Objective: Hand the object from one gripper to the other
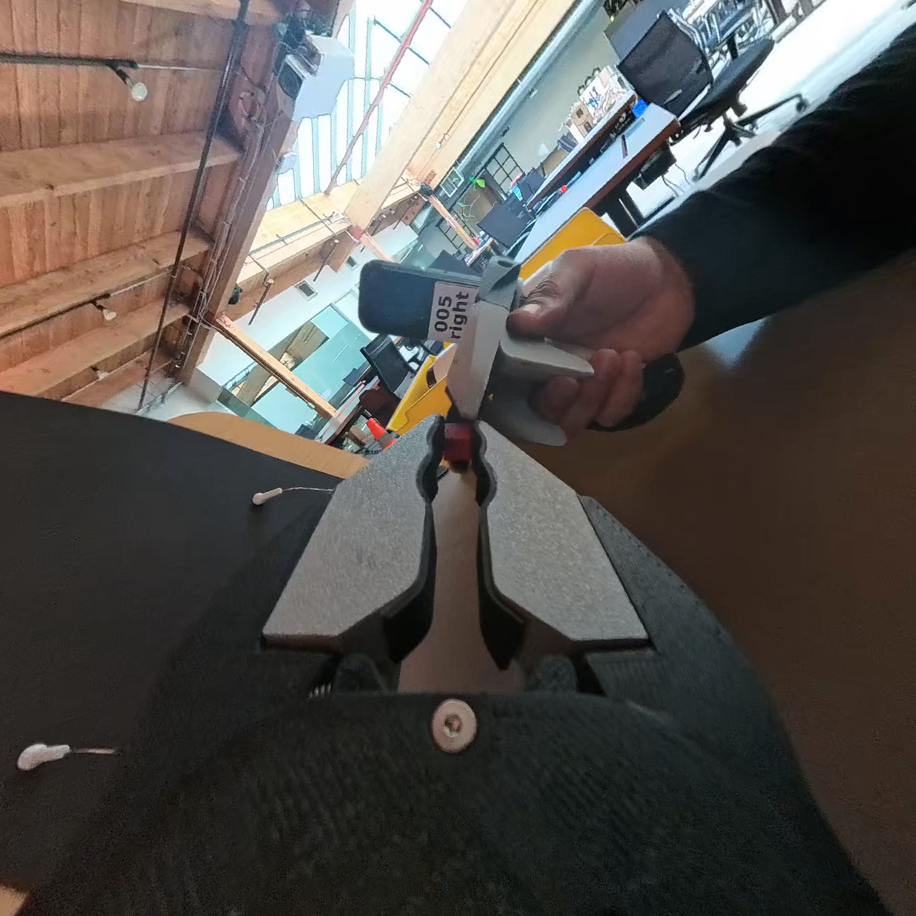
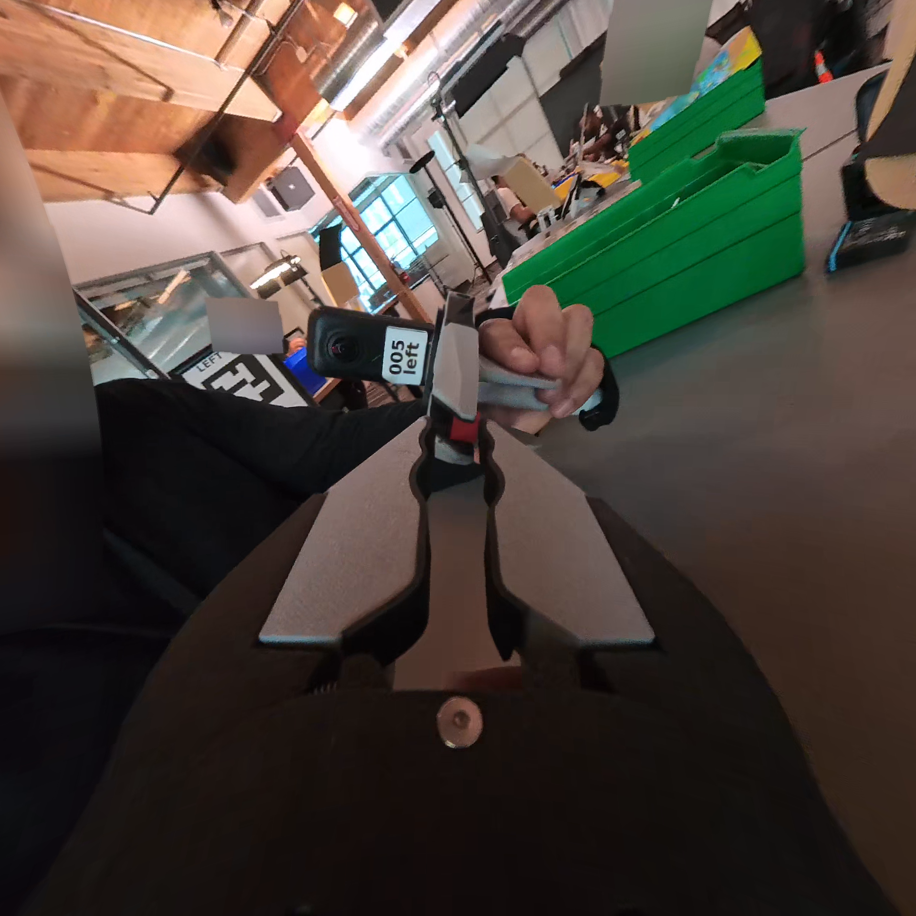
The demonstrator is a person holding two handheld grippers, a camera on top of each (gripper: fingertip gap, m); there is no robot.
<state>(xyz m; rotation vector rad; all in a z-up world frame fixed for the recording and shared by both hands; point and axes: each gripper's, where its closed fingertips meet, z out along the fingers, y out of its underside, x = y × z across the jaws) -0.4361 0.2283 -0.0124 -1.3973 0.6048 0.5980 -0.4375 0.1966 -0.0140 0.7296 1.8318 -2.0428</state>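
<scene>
Left wrist view: the left gripper (image 1: 458, 448) reaches toward 12 o'clock, its two grey fingers (image 1: 367, 535) drawn close, tips pinching a small red block (image 1: 455, 442). The block sits right at the fingertips, just above frame centre. Its long axis cannot be judged — too little of it shows; the visible face is roughly square, with a paler bit below it.

Just past the block, at 12 to 1 o'clock, the right gripper (image 1: 468, 411) comes in from the other side, nose to nose with the left one, its tips meeting at the same block. A hand (image 1: 600, 317) with a dark sleeve holds its grey handle at 2 o'clock; a black camera (image 1: 396, 297) with a white label sits on top.

At 9 o'clock a black surface (image 1: 124, 545) with two white earbud-like pieces (image 1: 267, 495). Farther off, yellow bins (image 1: 580, 233), desks, wooden ceiling beams.

Right wrist view: the right gripper (image 2: 456, 436) has its fingers narrowed on the red block (image 2: 462, 430), gripping it at the tips. The left gripper (image 2: 453, 421) faces it at 12 o'clock, a hand (image 2: 540, 357) on its handle — both grippers hold the block. Beyond, at 1 to 2 o'clock, green bins (image 2: 669, 248) on a grey table (image 2: 743, 446).
</scene>
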